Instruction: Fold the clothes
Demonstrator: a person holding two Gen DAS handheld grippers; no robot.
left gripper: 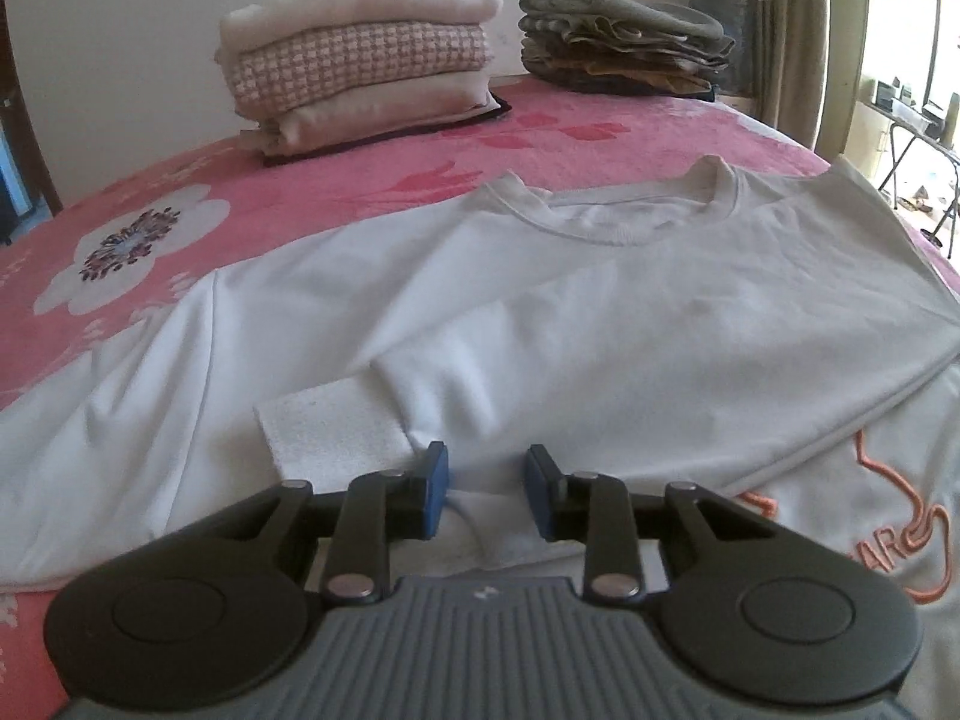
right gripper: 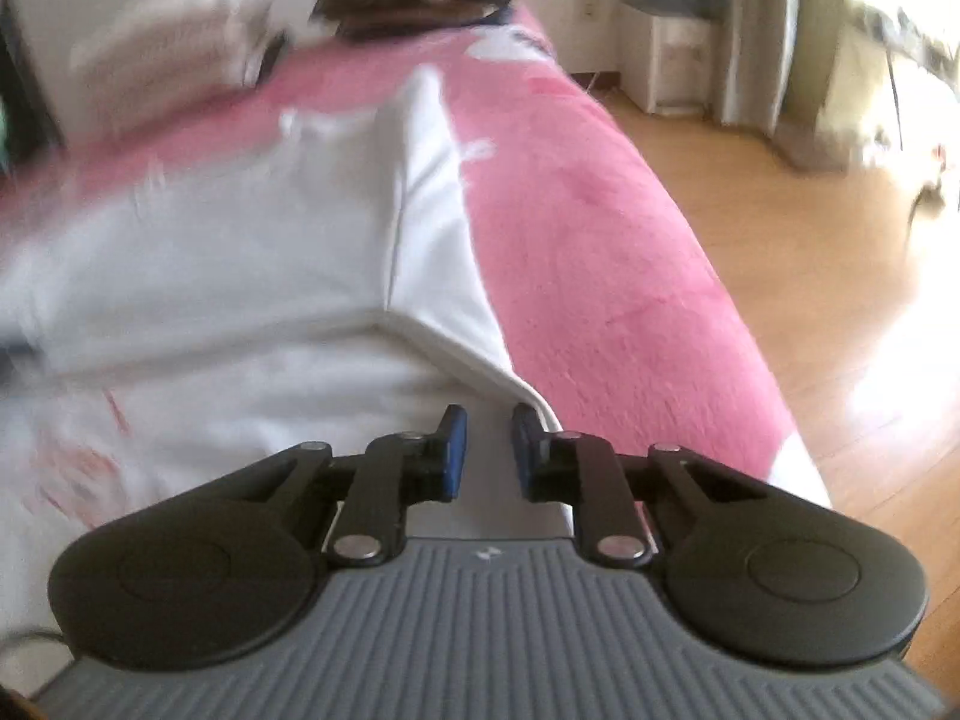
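A: Item one?
B: White long-sleeved cotton sweatshirt (left gripper: 600,300), spread flat on the bed's pink floral blanket (left gripper: 150,210), one sleeve folded across the chest.
A: Tongs?
B: Left tongs (left gripper: 486,495) released, empty, above the hem. Right tongs (right gripper: 487,453) parted, at the garment's edge; grip unclear.
A: Background?
B: Two stacks of folded clothes (left gripper: 360,60).
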